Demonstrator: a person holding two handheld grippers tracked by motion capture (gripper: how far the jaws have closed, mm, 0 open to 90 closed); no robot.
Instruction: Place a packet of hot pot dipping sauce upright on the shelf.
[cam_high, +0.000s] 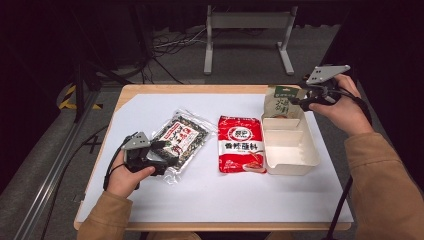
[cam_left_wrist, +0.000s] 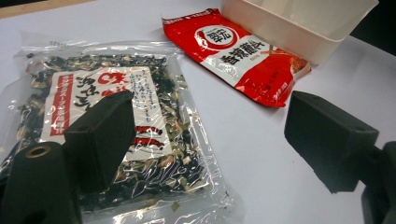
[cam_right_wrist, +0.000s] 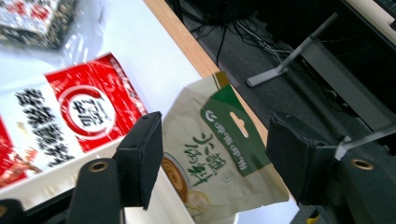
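Three packets, one tray (cam_high: 290, 150): green pouch (cam_right_wrist: 219, 149), apparently leaning in tray, between spread right tongs (cam_right_wrist: 212, 158); left tongs (cam_left_wrist: 205, 140) spread over seaweed packet (cam_left_wrist: 107, 140); red packet (cam_high: 240, 144) centre frame.

You've got 3 snack packs: 1 clear seaweed pack (cam_high: 176, 140), 1 red pack (cam_high: 240, 144), 1 green-beige pouch (cam_high: 280, 102). Plus 1 white box (cam_high: 291, 161).

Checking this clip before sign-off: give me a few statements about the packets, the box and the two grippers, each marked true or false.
1. The beige-and-green pouch stands in the white box. True.
2. The right gripper clamps the pouch. False: its jaws stand open, apart from it.
3. The red packet lies inside the box. False: it lies on the table beside it.
4. The left gripper is open over the clear seaweed packet. True.
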